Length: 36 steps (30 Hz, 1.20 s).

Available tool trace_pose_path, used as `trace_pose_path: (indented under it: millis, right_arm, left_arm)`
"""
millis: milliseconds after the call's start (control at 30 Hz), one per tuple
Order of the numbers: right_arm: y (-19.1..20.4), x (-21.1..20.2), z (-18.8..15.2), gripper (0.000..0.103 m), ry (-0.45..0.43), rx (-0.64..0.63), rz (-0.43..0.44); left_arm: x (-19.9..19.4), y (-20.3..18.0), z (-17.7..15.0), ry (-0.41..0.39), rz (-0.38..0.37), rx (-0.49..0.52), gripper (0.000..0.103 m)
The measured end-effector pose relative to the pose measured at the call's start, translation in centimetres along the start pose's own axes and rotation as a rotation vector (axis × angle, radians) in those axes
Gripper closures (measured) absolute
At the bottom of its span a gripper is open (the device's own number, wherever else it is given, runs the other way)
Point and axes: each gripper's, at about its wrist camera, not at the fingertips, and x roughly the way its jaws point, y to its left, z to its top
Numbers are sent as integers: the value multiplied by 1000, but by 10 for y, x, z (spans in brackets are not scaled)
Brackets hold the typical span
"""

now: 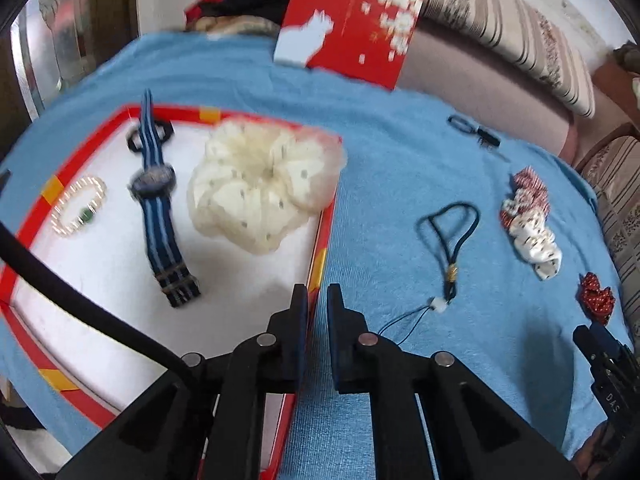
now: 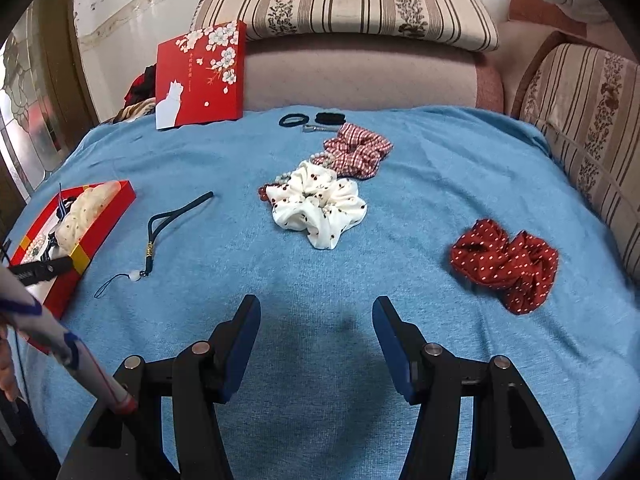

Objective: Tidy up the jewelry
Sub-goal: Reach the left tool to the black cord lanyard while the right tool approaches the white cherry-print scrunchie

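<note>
A red tray (image 1: 24, 220) with a white lining holds a cream scrunchie (image 1: 260, 188), a blue striped watch (image 1: 154, 184) and a pearl bracelet (image 1: 78, 206). My left gripper (image 1: 316, 294) is shut and holds nothing that I can see; it hovers over the tray's right wall. On the blue cloth lie a dark lanyard cord (image 2: 160, 232), a white spotted scrunchie (image 2: 316, 204), a red checked scrunchie (image 2: 358, 150) and a red dotted scrunchie (image 2: 506, 264). My right gripper (image 2: 316, 308) stands open and empty over bare cloth near the front.
The red lid with blossoms (image 2: 200, 76) leans against the sofa at the back. Black hair ties (image 2: 296, 120) and a clip (image 2: 330, 117) lie at the cloth's far edge. Striped cushions (image 2: 348, 4) ring the back and right. A sleeve (image 2: 24, 312) shows at the left.
</note>
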Motion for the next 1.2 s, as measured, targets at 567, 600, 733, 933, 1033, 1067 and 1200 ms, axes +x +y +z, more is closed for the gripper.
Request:
trace_pose_path:
  millis: [567, 600, 733, 933, 1033, 1067, 1200]
  right_arm:
    - [-9, -19, -11, 39, -9, 39, -17]
    - [-9, -22, -11, 39, -11, 33, -11]
    - [-21, -25, -4, 39, 15, 47, 53]
    - [-52, -17, 26, 39, 13, 119, 69]
    - [-69, -4, 51, 39, 1, 150, 73]
    - [-73, 1, 57, 39, 1, 154, 81]
    - [-81, 30, 75, 39, 28, 182, 142]
  left_arm:
    - [-36, -37, -35, -96, 25, 160, 62]
    - [-36, -37, -35, -91, 16, 156, 62]
    - [-27, -33, -27, -40, -41, 111, 62]
    - [0, -43, 7, 10, -96, 95, 62]
    - [20, -51, 21, 46, -130, 86, 62]
    - [29, -53, 25, 63, -140, 79, 62]
    - [55, -57, 38, 121, -179, 39, 62]
